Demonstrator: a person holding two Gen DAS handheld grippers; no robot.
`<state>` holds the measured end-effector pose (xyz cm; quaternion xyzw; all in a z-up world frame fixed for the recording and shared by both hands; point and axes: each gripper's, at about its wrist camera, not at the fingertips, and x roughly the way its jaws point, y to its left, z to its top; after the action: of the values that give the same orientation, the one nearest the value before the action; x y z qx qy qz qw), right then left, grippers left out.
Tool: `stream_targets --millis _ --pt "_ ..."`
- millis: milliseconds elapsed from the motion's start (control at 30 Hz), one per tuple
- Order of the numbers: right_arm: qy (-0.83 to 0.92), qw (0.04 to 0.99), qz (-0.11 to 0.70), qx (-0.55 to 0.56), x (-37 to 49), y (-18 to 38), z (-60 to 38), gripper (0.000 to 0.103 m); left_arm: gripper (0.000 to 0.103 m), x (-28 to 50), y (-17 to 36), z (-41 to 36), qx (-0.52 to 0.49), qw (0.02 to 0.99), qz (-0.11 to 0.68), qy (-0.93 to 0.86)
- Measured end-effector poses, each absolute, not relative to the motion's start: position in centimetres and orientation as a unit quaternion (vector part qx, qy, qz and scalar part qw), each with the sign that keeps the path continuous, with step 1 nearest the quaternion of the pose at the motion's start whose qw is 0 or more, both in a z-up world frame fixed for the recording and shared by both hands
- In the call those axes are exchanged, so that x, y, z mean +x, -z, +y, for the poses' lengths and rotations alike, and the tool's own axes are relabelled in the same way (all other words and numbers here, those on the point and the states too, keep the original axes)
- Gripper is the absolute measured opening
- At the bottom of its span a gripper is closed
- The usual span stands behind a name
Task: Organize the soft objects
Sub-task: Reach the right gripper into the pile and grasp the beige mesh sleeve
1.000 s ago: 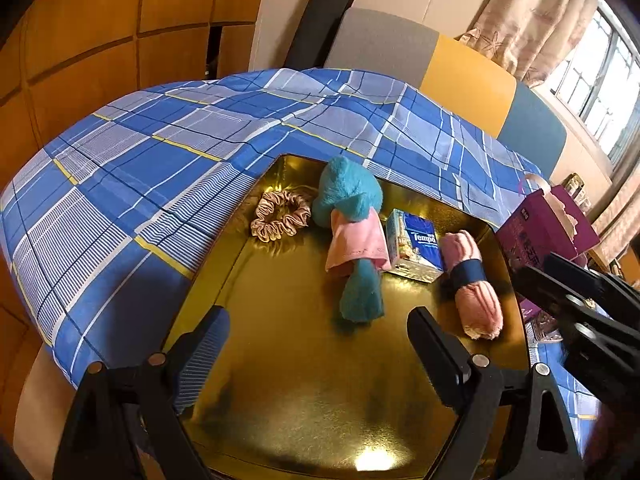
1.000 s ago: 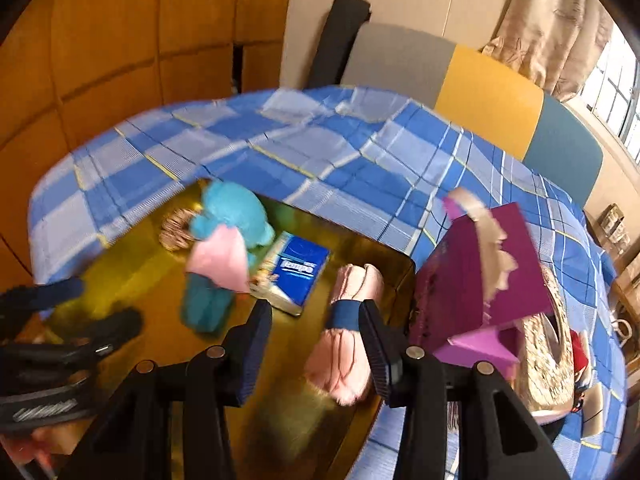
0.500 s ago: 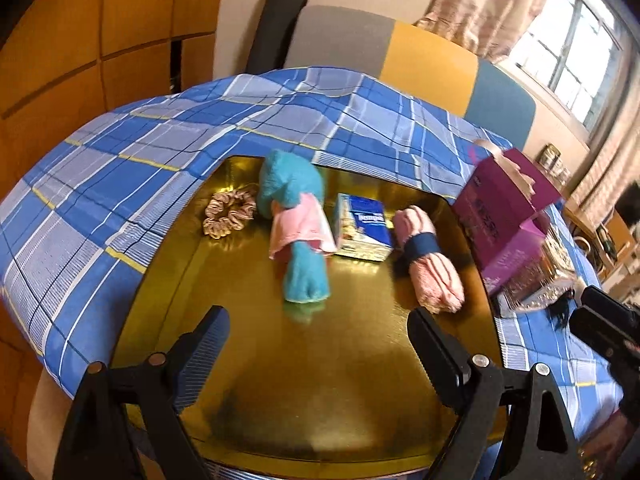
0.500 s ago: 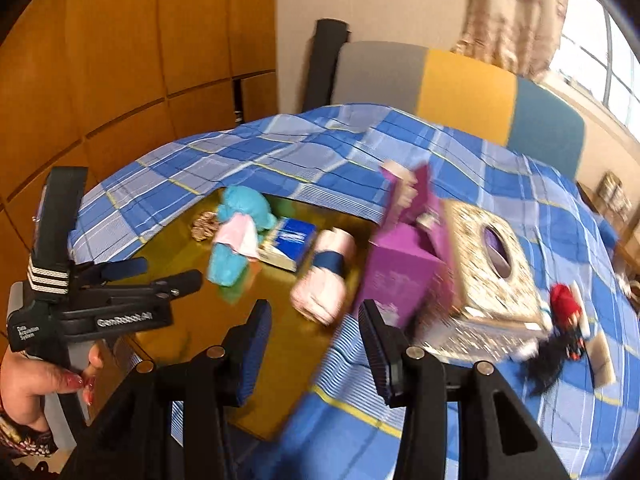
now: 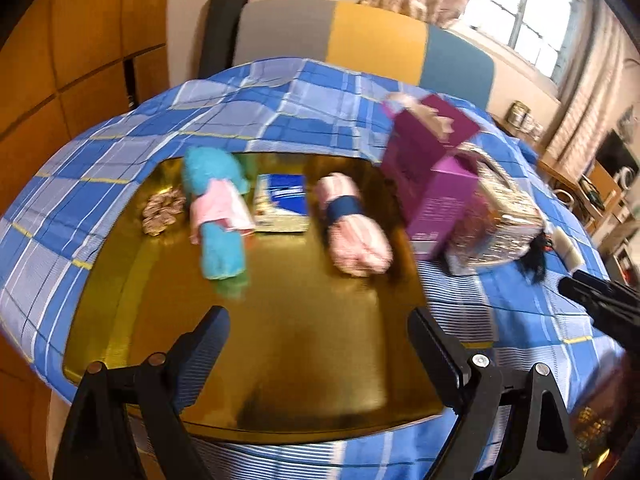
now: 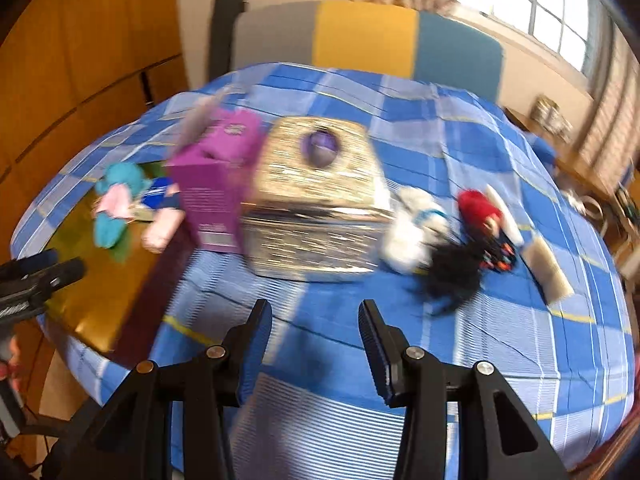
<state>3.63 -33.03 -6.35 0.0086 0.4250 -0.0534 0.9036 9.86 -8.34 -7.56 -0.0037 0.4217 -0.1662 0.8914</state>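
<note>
Lying on a glossy gold tray (image 5: 280, 340) on the checked-cloth counter (image 6: 500, 152) are a ruffled scrunchie (image 5: 163, 214), a fuzzy teal roll (image 5: 218, 216) with pink wrap, a blue pack (image 5: 282, 208) and a banded pink roll (image 5: 352, 228). Right of the tray stand a purple box (image 6: 216, 184) and a woven tissue box (image 6: 316, 204), then fluffy white (image 6: 416, 232), black (image 6: 452, 272) and red (image 6: 480, 208) toys. Both views have swung right since before. Left claw (image 5: 318, 344) wide, empty; right claw (image 6: 316, 340) narrower, empty.

Print on the blue packet (image 5: 285, 200) and purple box (image 5: 430, 184) is too blurred to read.
</note>
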Motion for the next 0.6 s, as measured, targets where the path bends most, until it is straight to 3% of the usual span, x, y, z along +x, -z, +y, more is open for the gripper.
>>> stream_targets --millis 600 --pt "0.212 0.868 0.431 0.123 0.3 9.1 -50.8 0.045 0.092 3.6 8.1 -19.6 0.069 0.844 0.420 0.326"
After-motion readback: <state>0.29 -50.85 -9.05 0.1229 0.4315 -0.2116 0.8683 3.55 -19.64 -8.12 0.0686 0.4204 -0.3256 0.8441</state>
